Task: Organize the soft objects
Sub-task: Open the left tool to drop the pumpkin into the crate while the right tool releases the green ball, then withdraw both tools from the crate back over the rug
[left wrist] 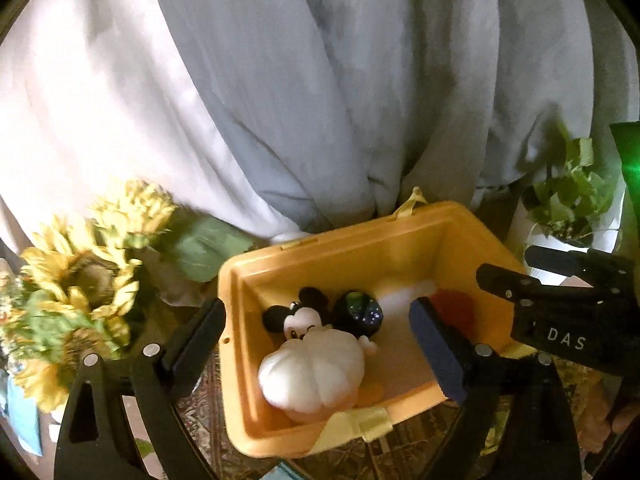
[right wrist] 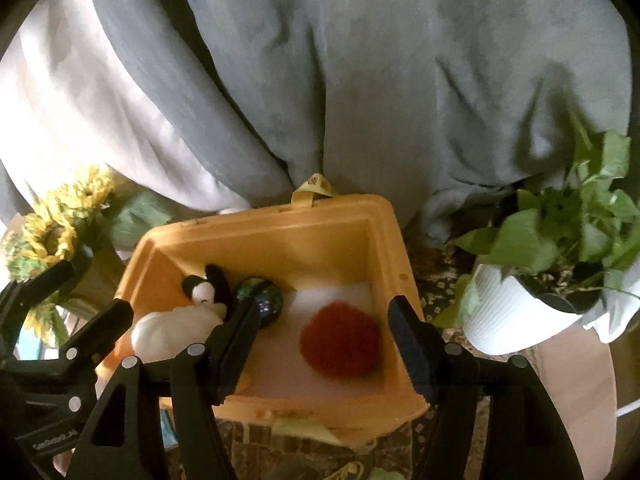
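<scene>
A grey cloth (left wrist: 320,80) hangs behind the yellow bin (right wrist: 276,236). Left of the bin stand sunflowers (left wrist: 80,276); right of it, a potted plant (right wrist: 560,248). Inside the bin lie a white pumpkin (left wrist: 316,368), a red pompom (right wrist: 340,340), a mouse plush (left wrist: 302,318) and a dark ball (left wrist: 358,312). Over the bin, the left gripper (left wrist: 316,344) gapes wide and empty; the right gripper (right wrist: 324,340) stands apart around the pompom, not touching it.

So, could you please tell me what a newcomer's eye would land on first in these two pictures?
Probably the bright yellow plastic bin at centre, holding a fuzzy red pom-pom ball on its right side and a white plush pumpkin with a black-and-white mouse plush toy on its left. Yellow artificial sunflowers stand left of it, a leafy green plant in a white ribbed pot right, grey draped fabric behind.
</scene>
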The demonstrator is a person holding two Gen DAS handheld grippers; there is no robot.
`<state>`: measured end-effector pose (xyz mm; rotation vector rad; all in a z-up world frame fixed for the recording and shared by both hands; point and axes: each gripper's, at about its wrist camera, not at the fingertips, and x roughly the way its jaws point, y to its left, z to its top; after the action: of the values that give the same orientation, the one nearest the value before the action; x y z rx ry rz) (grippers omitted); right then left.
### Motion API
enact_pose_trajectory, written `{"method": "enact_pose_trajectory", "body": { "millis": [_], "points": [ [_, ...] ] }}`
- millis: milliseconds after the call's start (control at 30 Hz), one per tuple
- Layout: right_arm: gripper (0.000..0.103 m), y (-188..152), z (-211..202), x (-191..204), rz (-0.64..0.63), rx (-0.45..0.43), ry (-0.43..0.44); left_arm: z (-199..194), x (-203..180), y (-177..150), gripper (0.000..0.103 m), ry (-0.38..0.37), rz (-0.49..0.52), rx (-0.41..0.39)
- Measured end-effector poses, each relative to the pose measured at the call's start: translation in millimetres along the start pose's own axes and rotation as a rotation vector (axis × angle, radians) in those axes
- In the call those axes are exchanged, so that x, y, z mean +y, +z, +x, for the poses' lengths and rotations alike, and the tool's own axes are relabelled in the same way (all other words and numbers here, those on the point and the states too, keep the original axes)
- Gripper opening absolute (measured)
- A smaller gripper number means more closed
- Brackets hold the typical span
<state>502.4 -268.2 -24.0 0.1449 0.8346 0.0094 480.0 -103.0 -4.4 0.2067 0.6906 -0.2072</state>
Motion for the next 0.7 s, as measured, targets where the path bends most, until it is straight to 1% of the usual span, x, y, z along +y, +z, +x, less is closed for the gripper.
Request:
{"method": "enact_pose_trajectory", "body": {
  "millis": [133,267,500,700],
  "points": [
    [0.071,-6.2,-22.1,2.3,-0.009,-0.040,-0.002,-26.4,-1.2,-5.7,0.096,0.016,-0.010,-0.039],
    [0.071,-16.8,-41.8,0.6,-0.015,-0.066,0.000,-48.8,-6.5,-14.5,0.096,0.028,-0.014,-0.061],
    [0.071,-39.8,-66.2,-4.4,-0.022,-0.083,-0.001,-78.8,-17.8,-38.5,0.096,0.052,-0.035,-0.075],
    [0.071,-65.9,-77.7,-11.6,-0.022,-0.065,-0.001,-95.1,-31.3,-64.8,0.096,0.051,-0.051,-0.072]
  ]
}}
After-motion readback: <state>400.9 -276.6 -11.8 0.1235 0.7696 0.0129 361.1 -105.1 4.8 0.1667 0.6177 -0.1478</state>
